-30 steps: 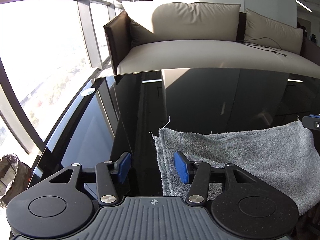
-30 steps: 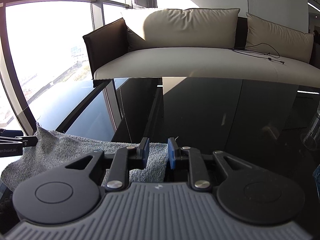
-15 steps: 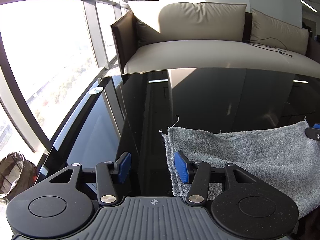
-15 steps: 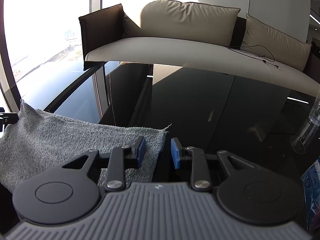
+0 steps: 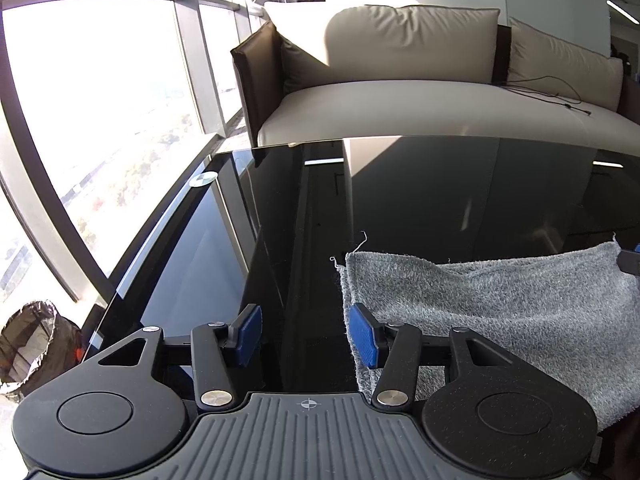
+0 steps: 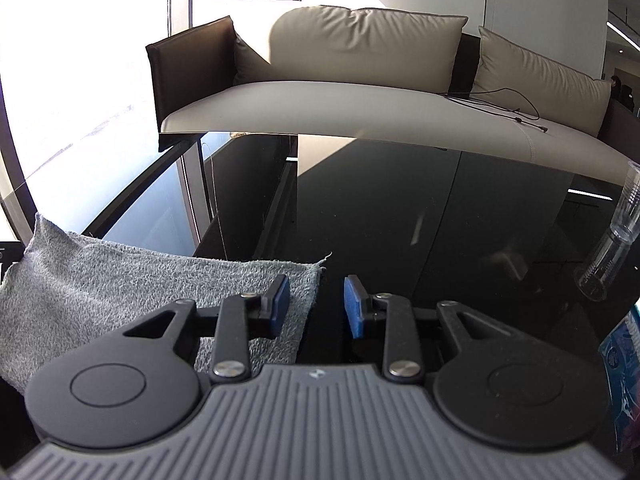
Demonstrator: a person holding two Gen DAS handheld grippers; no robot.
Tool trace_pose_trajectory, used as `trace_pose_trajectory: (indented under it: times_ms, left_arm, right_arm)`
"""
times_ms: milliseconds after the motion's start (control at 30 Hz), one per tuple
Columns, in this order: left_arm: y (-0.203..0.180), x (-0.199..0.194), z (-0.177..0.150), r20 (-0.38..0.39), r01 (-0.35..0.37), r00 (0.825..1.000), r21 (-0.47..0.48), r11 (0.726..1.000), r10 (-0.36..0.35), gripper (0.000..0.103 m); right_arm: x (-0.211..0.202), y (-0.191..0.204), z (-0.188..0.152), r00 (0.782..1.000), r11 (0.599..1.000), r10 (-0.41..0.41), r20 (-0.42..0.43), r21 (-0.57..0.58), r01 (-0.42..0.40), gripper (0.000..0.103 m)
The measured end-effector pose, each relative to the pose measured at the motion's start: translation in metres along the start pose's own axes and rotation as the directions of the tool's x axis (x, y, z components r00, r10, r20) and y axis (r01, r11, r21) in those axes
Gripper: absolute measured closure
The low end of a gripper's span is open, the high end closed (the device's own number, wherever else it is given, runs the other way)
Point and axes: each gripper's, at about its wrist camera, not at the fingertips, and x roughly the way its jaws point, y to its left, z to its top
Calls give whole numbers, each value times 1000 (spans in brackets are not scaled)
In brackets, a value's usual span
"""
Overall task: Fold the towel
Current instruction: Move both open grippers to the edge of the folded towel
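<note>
A grey folded towel (image 5: 500, 312) lies on the glossy black table (image 5: 400, 208). In the left wrist view it is at the lower right, its left edge under my right blue pad. My left gripper (image 5: 306, 336) is open and empty, just left of that edge. In the right wrist view the towel (image 6: 132, 288) is at the lower left, its right edge under my left pad. My right gripper (image 6: 316, 306) is open and empty over that edge.
A beige sofa (image 5: 400, 92) stands behind the table's far edge. Large windows run along the left. A clear plastic cup (image 6: 612, 256) lies at the right of the table, with a blue packet (image 6: 624, 364) near it. A bin with a bag (image 5: 28, 340) stands on the floor left.
Both grippers have drawn back and outward from the towel. The right gripper's jaws have opened wider. The towel lies flat and has not been lifted.
</note>
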Motion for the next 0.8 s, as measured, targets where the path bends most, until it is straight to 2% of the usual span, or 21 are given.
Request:
trace_pose_trajectory:
  times_ms: [33,167,233,367,400,433,467,533,633,733,800]
  left_arm:
    - [4,-3,1,0,14,1000,-24,1000,-14,56]
    - [9,-12,0,-2,77,997,-71,994,-77,49]
    - [8,-17,-4,-6,99,995,-69,993,-100,33]
    - [3,-29,-15,-11,139,990,-36,990,-139,25]
    - [3,-32,-18,-10,145,989,-32,989,-146,13]
    - [2,-34,-21,-10,147,989,-30,989,-147,6]
    - [2,-36,-24,-10,149,989,-28,988,-149,5]
    - [3,-39,-30,-14,161,987,-31,986,-162,4]
    - [7,-41,-37,-23,172,984,-63,983,-174,1]
    - [8,-43,-41,-26,175,984,-77,982,-177,1]
    - [5,-45,-43,-24,174,984,-71,982,-176,1]
  right_arm:
    - [-2,-1,1,1000,1000,2,6,8,-2,70]
    - [-14,-4,3,1000,999,18,23,36,-19,52]
    - [-20,-5,3,999,998,26,31,50,-28,46]
    - [-28,-5,0,998,997,54,18,57,-55,44]
    - [-31,-4,-2,998,997,61,14,50,-61,42]
    - [-33,-3,-5,998,997,65,10,43,-65,35]
    - [-35,-2,-7,998,997,66,9,38,-66,27]
    - [-42,-1,-11,998,997,68,13,30,-69,21]
    - [-52,-1,-18,996,996,86,18,8,-86,19]
    - [-61,-2,-25,995,995,102,13,-13,-102,8]
    - [-68,-1,-29,993,993,115,7,-29,-114,7]
